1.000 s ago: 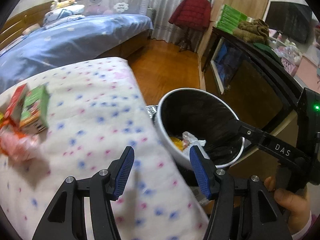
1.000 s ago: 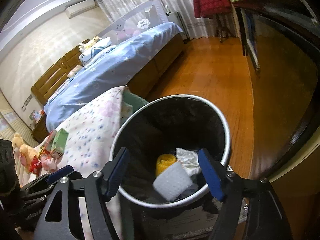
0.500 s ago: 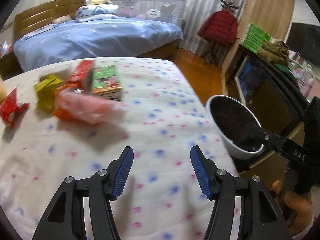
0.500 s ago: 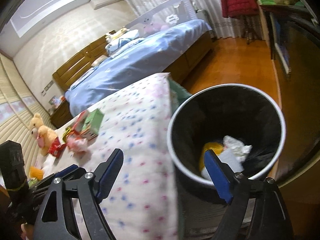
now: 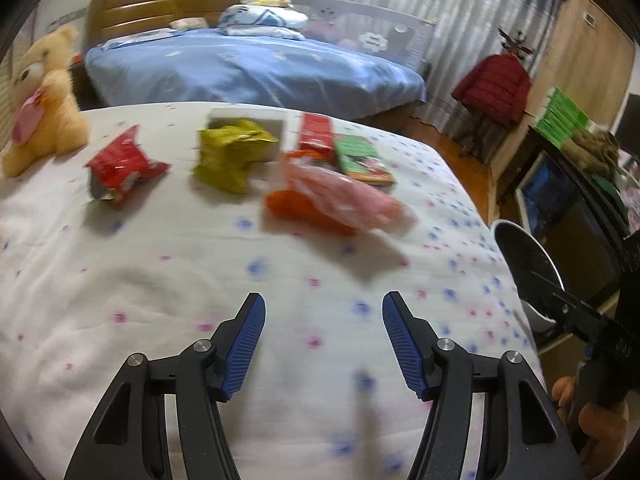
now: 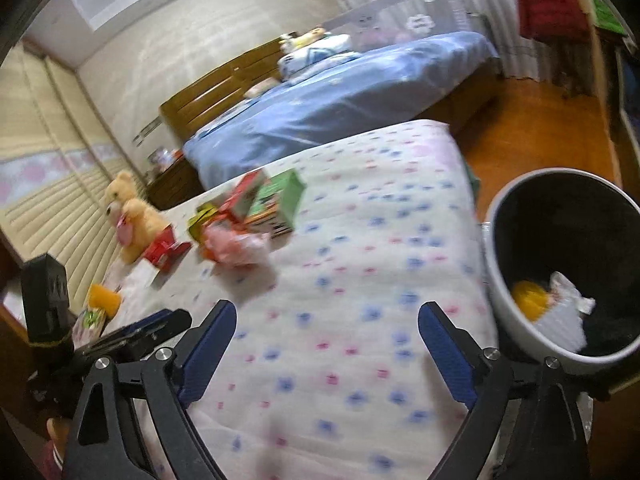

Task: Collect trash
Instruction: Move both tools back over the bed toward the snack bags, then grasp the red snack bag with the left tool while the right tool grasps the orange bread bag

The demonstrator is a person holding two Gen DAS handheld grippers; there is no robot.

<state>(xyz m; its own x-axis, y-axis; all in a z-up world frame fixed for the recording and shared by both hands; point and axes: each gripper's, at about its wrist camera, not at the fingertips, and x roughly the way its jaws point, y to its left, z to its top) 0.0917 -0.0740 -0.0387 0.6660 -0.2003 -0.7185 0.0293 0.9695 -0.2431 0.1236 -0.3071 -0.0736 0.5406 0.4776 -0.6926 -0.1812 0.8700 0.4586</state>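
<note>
Trash lies in a loose row on the spotted white bedspread: a red wrapper, a yellow-green wrapper, a pink plastic bag over an orange wrapper, a red box and a green box. My left gripper hovers open and empty over the cover, short of the pink bag. At the bed's right edge stands the white bin, with a yellow piece and crumpled white paper inside. My right gripper is over the cover beside the bin, jaws opening, nothing between them.
A teddy bear sits at the far left of the cover. Behind it stands a blue-covered bed. A dark TV cabinet runs along the right, past a strip of wooden floor. An orange item lies near the left gripper.
Both grippers swung left from the bin to over the bedspread. The trash row came into the left view. The right jaws widened, and the white piece once between them lies in the bin.
</note>
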